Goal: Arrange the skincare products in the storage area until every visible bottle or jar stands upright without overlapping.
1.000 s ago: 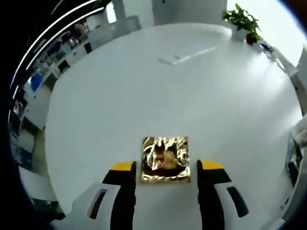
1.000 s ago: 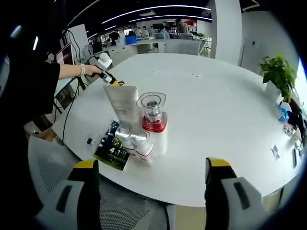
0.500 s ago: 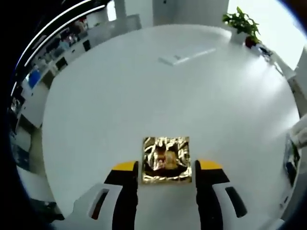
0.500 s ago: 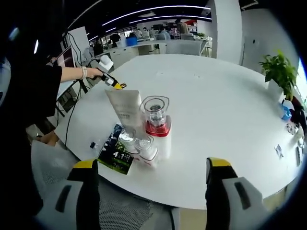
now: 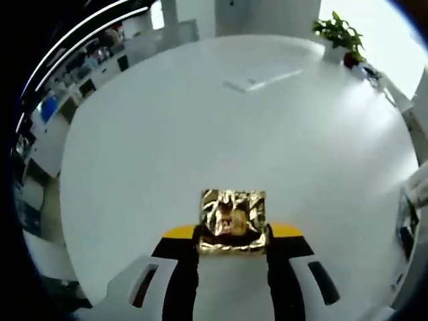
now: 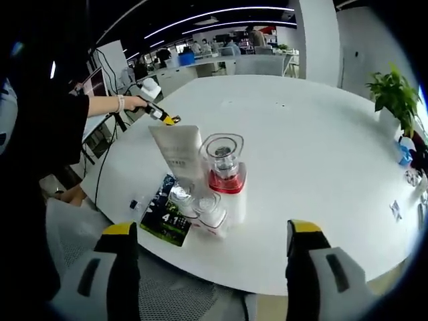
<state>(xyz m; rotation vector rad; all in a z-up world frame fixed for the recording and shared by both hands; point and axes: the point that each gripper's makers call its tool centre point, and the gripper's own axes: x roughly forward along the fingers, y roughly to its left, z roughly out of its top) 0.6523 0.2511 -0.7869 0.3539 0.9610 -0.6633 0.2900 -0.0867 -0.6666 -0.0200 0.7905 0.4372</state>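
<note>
Our left gripper [image 5: 231, 235] has narrowed its jaws since a second ago; they now press against both sides of the gold foil packet [image 5: 232, 221], low in the frame's centre on the white table [image 5: 200, 120], so we judge the grasp made and the packet ready to lift. Our right gripper [image 6: 210, 241] has stayed spread wide, holding nothing. Above it, left of centre, the white tube [image 6: 175, 152], the red-collared bottle [image 6: 226, 175] and small jars [image 6: 208, 210] cluster upright beside a flat dark leaflet [image 6: 164, 215].

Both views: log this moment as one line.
left gripper: closing on gold packet | right gripper: open, short of bottles | table
</note>
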